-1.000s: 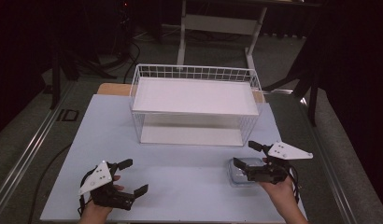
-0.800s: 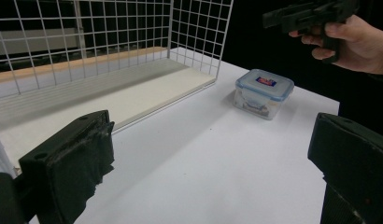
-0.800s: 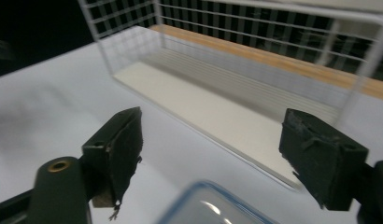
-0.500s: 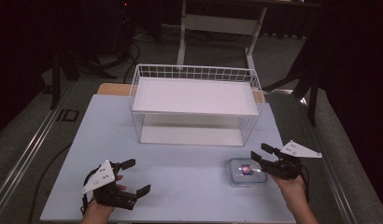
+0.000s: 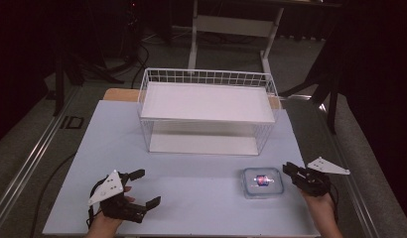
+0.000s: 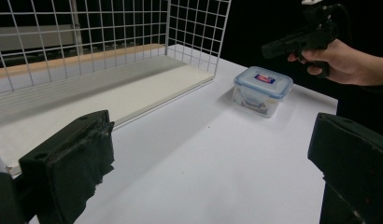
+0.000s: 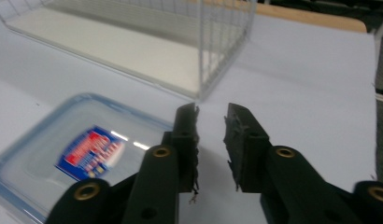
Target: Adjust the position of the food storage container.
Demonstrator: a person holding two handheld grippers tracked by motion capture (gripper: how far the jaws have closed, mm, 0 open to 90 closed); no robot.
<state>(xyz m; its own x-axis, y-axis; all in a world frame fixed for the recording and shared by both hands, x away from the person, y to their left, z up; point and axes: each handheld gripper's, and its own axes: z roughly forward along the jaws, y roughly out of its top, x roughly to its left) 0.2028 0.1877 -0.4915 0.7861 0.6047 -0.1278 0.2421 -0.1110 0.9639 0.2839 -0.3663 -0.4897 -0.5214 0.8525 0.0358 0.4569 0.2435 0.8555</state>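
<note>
Black left gripper (image 5: 131, 194): near table edge, jaws wide apart, grasping nothing.
Black right gripper (image 7: 212, 122): jaws have just been closing, narrow gap, nothing between them, just beside the box.
Clear plastic lidded box, blue-red label (image 5: 261, 181): on white table (image 5: 191, 178), untouched.
White wire basket (image 5: 206, 116): farther back.
Progress: box not yet grasped; likely pickup left.
</note>
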